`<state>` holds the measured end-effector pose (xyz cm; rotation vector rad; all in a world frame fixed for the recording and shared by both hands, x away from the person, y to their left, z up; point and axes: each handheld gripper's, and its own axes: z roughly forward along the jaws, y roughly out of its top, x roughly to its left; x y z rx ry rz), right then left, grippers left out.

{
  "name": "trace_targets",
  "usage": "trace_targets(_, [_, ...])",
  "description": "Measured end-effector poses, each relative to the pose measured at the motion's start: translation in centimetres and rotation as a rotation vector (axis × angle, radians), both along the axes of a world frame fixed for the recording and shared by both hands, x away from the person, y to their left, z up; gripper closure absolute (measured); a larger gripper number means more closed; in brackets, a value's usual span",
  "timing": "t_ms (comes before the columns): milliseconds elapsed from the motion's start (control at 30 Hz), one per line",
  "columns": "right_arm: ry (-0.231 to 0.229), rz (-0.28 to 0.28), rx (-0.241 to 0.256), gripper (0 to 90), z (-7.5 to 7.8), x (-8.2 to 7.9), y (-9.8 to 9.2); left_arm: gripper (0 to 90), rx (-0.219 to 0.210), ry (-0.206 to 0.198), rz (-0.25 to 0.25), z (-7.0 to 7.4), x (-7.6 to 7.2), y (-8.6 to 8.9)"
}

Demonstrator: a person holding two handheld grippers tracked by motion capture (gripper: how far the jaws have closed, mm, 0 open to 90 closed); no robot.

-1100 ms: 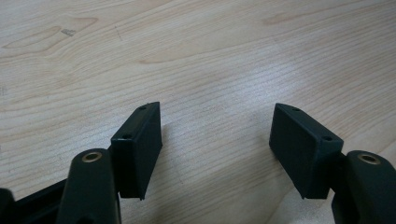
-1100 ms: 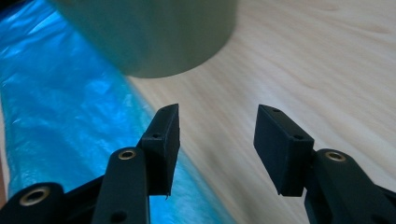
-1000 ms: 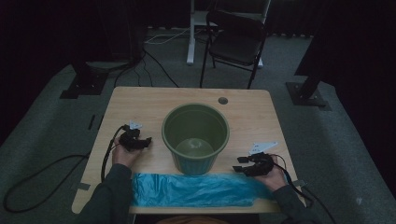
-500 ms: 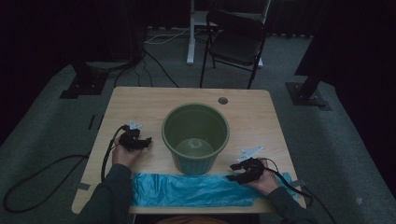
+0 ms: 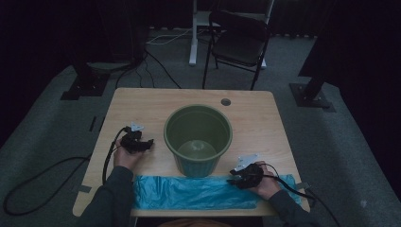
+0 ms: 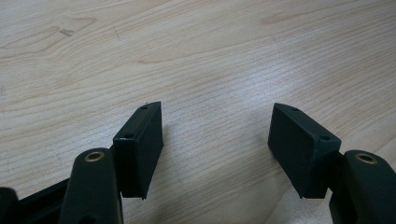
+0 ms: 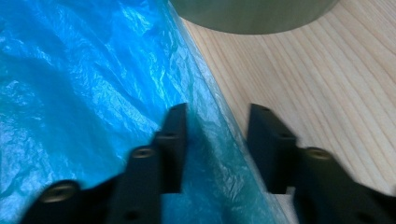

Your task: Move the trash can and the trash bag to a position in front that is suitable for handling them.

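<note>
Blue bag [image 5: 194, 193] lies flat along the near edge of the wooden table [image 5: 265, 118], just in front of the green bucket [image 5: 197, 137]. The right gripper [image 7: 217, 149] sits over the bag's edge, jaws apart, one on each side of it. The left gripper [image 6: 217, 140] rests wide open on bare wood, left of the bucket.

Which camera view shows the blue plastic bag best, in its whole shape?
The high view: the blue plastic bag lies flat along the table's near edge, before the green bin. The right gripper view shows its edge between the open jaws of the right gripper. The left gripper view shows bare wood.
</note>
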<state>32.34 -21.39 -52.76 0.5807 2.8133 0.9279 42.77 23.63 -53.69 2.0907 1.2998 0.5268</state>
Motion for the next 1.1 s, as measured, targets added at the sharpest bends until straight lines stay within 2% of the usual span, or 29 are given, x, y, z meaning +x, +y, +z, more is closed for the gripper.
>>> trace_targets(67, [0.008, -0.033, -0.011, 83.2, 0.1, 0.3, -0.3, 35.6, 0.000, 0.000, 0.000, 0.0, 0.0, 0.0])
trace_targets(100, [0.010, -0.054, -0.016, 87.0, 0.2, 0.6, -0.6, 35.6, 0.000, 0.000, 0.000, 0.0, 0.0, 0.0])
trace_targets(133, [0.010, -0.054, -0.016, 87.0, 0.2, 0.6, -0.6, 35.6, 0.000, 0.000, 0.000, 0.0, 0.0, 0.0])
trace_targets(167, [0.011, -0.110, -0.029, 90.0, 0.2, 1.1, -1.6, 35.6, 0.000, 0.000, 0.000, 0.0, 0.0, 0.0])
trace_targets(267, [0.005, -0.199, -0.045, 90.0, 0.3, 1.9, -3.1, 35.6, 0.000, 0.000, -0.001, 0.0, 0.0, 0.0])
trace_targets(300, [0.005, -0.199, -0.045, 90.0, 0.3, 1.9, -3.1, 35.6, 0.000, 0.000, -0.001, 0.0, 0.0, 0.0])
trace_targets(367, [0.001, -0.276, -0.053, 90.0, 0.3, 2.6, -4.5, 35.6, 0.000, 0.000, -0.001, 0.0, 0.0, 0.0])
trace_targets(400, [0.000, -0.339, -0.066, 90.0, 0.4, 3.1, -5.4, 35.6, 0.000, 0.000, -0.001, 0.0, 0.0, 0.0])
trace_targets(433, [0.001, -0.364, -0.071, 89.6, 0.4, 3.4, -5.9, 35.6, 0.000, 0.000, -0.001, 0.0, 0.0, 0.0])
trace_targets(500, [0.010, -0.374, -0.046, 70.2, 0.6, 3.6, -6.6, 35.6, 0.000, 0.000, -0.001, 0.0, 0.0, 0.0])
trace_targets(533, [0.010, -0.374, -0.046, 70.2, 0.6, 3.6, -6.6, 35.6, 0.000, 0.000, -0.001, 0.0, 0.0, 0.0])
trace_targets(567, [0.017, -0.369, -0.021, 63.4, 0.7, 3.6, -6.7, 35.6, 0.000, 0.000, -0.001, 0.0, 0.0, 0.0])
trace_targets(600, [0.004, -0.339, 0.018, 54.6, 1.0, 3.2, -6.4, 35.6, 0.000, 0.000, -0.001, 0.0, 0.0, 0.0])
trace_targets(667, [0.003, -0.286, 0.045, 48.8, 1.3, 2.9, -5.5, 35.6, 0.000, 0.000, -0.001, 0.0, 0.0, 0.0])
trace_targets(700, [0.003, -0.250, 0.049, 47.3, 1.4, 2.8, -5.0, 35.6, 0.000, 0.000, -0.001, 0.0, 0.0, 0.0])
trace_targets(733, [0.003, -0.250, 0.049, 47.3, 1.4, 2.8, -5.0, 35.6, 0.000, 0.000, -0.001, 0.0, 0.0, 0.0])
trace_targets(767, [0.008, -0.223, 0.051, 46.1, 1.4, 2.7, -4.4, 35.6, 0.000, 0.000, -0.001, 0.0, 0.0, 0.0])
trace_targets(800, [0.013, -0.159, 0.049, 43.7, 1.4, 2.7, -3.1, 35.6, 0.000, 0.000, -0.001, 0.0, 0.0, 0.0])
trace_targets(900, [0.010, -0.080, 0.030, 42.7, 1.2, 2.6, -1.3, 35.6, -0.001, -0.001, -0.001, 0.0, 0.0, 0.0])
trace_targets(1000, [0.006, -0.060, 0.028, 42.6, 1.2, 2.6, -0.8, 35.6, -0.001, -0.001, -0.001, 0.0, 0.0, 0.0])
trace_targets(1033, [0.004, -0.011, 0.017, 41.2, 0.9, 2.7, 0.5, 35.6, 0.000, 0.000, -0.002, 0.0, 0.0, 0.0])
trace_targets(1100, [0.010, 0.021, 0.015, 41.4, 0.7, 2.6, 1.1, 35.6, 0.000, -0.001, -0.002, 0.0, 0.0, 0.0])
